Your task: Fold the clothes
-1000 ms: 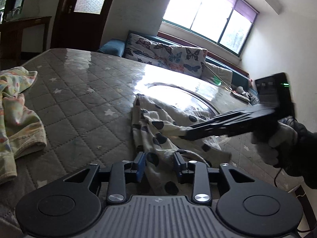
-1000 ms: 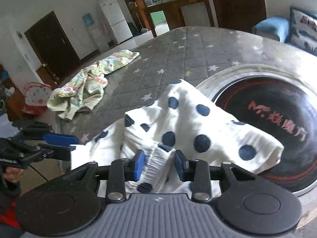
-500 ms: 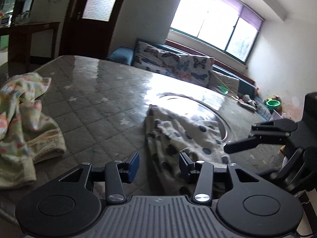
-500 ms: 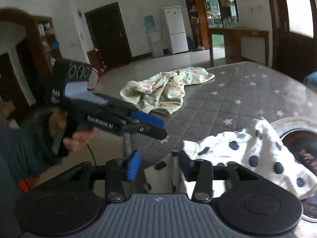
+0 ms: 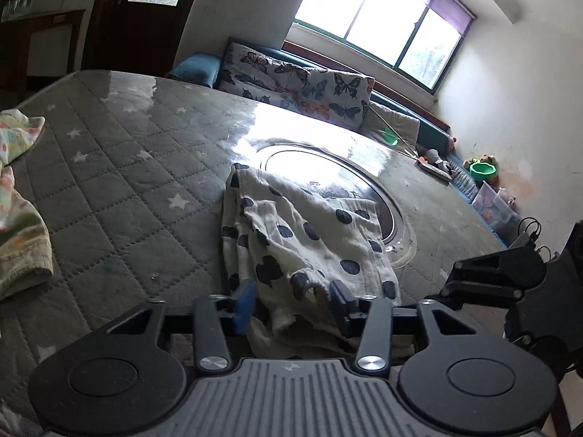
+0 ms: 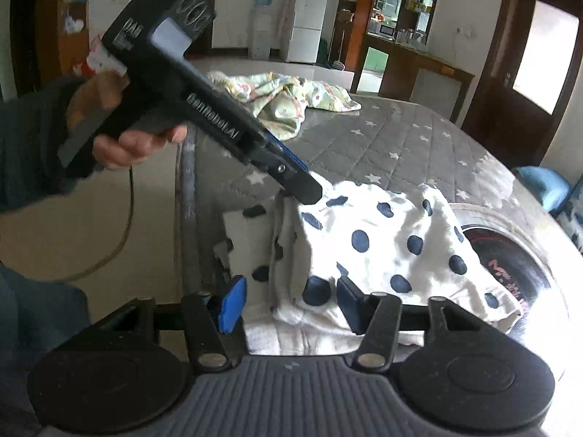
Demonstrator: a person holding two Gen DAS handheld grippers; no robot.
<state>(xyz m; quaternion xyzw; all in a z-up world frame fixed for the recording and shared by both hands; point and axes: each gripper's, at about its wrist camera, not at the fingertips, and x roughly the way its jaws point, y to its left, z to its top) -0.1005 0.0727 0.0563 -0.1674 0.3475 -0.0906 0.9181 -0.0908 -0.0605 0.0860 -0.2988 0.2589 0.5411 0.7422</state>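
A white cloth with dark blue dots (image 5: 309,240) lies folded on the quilted grey table cover (image 5: 127,182), partly over the round glass turntable (image 5: 328,167). My left gripper (image 5: 291,304) sits low at the cloth's near edge. Its jaws are closing with the fabric between them, and the pads do not clearly press it. In the right wrist view the left gripper (image 6: 309,182) tips onto the cloth's (image 6: 382,240) corner, held by a hand (image 6: 127,142). My right gripper (image 6: 291,304) is closing around another edge, its left pad (image 6: 231,304) clear of the fabric.
A crumpled pastel-patterned garment (image 5: 18,225) lies at the table's far side (image 6: 288,98). Beyond the table stands a sofa with butterfly cushions (image 5: 302,87). The table edge (image 6: 186,225) drops to the floor beside the cloth. A cable (image 6: 127,218) hangs from the left gripper.
The right gripper let go of the raised cloth and swung out to its side edge. The cloth dropped flat onto the table. The left gripper's jaws stand slightly wider than a second ago.
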